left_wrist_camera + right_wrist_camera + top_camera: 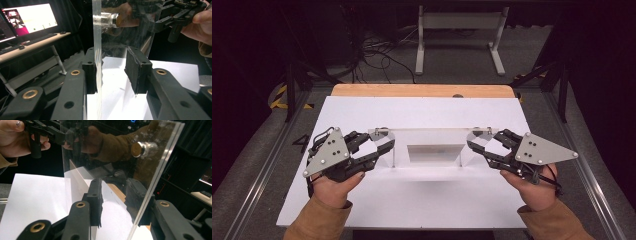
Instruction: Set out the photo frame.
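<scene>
Clearly both tongs, left gripper (pixel 384 150) and right gripper (pixel 476 145), gape around the acrylic stand's (pixel 432 131) end panels; uneven closing could tip it.

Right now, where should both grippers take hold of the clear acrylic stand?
By its two upright end panels: the left gripper on the left panel, the right gripper on the right panel, each from outside. The panels are thin, flat and already stand between open jaws.

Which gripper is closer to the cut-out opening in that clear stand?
Roughly equal. The left gripper straddles the clear stand's left end panel, the right gripper its right end panel, with the opening midway between them.
</scene>
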Demonstrator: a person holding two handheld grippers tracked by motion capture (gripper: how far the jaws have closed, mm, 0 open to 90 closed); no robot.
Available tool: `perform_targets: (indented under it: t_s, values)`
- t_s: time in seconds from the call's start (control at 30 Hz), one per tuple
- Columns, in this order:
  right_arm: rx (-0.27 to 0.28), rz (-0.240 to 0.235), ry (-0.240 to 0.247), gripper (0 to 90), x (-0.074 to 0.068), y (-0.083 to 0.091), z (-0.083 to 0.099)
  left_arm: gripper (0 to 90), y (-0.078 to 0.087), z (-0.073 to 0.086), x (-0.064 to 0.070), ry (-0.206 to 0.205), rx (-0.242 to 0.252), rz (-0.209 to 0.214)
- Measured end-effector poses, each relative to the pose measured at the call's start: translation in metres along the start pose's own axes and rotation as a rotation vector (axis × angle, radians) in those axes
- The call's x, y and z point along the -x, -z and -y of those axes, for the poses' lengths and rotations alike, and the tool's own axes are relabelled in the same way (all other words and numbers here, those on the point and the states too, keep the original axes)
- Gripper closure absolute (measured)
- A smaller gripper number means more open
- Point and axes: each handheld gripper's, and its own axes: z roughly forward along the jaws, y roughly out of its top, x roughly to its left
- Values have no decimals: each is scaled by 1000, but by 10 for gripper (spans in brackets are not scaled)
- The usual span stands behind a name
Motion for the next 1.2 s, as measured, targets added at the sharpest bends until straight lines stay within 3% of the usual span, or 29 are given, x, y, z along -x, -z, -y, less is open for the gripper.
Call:
perform_targets:
  t_s: [0.23,0.3,0.53,0.63,0.87,1.1,1.2]
  values:
    - [11,11,-29,622,4,-5,0,620,-5,3,-6,22,19,-14]
    - [22,20,-52,608,8,-9,2,612,-9,3,-11,25,37,-26]
    - [41,44,-61,565,17,-21,5,575,-20,9,-19,34,84,-69]
    - [33,50,-75,549,21,-29,10,534,-27,14,-23,56,58,-94]
    - [-12,64,-122,491,30,-41,25,490,-43,32,-33,108,-15,-96]
    - [-36,70,-161,455,36,-50,37,465,-54,52,-43,177,-41,-96]
    - [-48,77,-174,435,38,-55,42,458,-58,60,-47,186,-54,-99]
